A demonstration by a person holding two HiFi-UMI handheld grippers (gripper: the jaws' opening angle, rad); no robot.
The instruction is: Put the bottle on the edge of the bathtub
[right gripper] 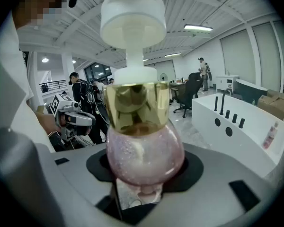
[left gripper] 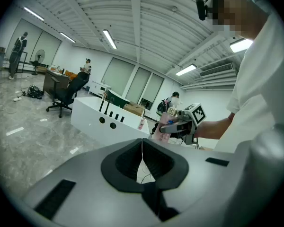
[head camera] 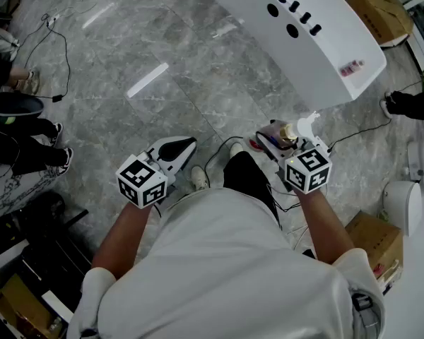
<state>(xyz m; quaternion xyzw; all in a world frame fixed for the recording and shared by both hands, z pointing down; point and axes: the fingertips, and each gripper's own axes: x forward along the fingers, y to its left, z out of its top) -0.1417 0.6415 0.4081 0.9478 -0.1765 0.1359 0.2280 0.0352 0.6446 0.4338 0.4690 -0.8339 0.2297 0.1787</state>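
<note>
Head view: the glossy white bathtub (head camera: pixel 325 48) lay at one o'clock, well apart from the right gripper (head camera: pixel 279 138). Left gripper view: the left gripper (left gripper: pixel 142 150) was closed, empty, spare. Right gripper view: jaws clamped the round pink gold-collared pump bottle (right gripper: pixel 144 150) upright, ready for the rim.

The pump bottle (right gripper: pixel 144 150) has a glittery, translucent pink body and a shiny gold collar; the bathtub (head camera: pixel 325 55) is glossy white.

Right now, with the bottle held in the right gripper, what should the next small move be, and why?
Probably carry it forward toward the bathtub: the right gripper is clamped on the pink bottle, and the white rim lies well ahead of it.
</note>
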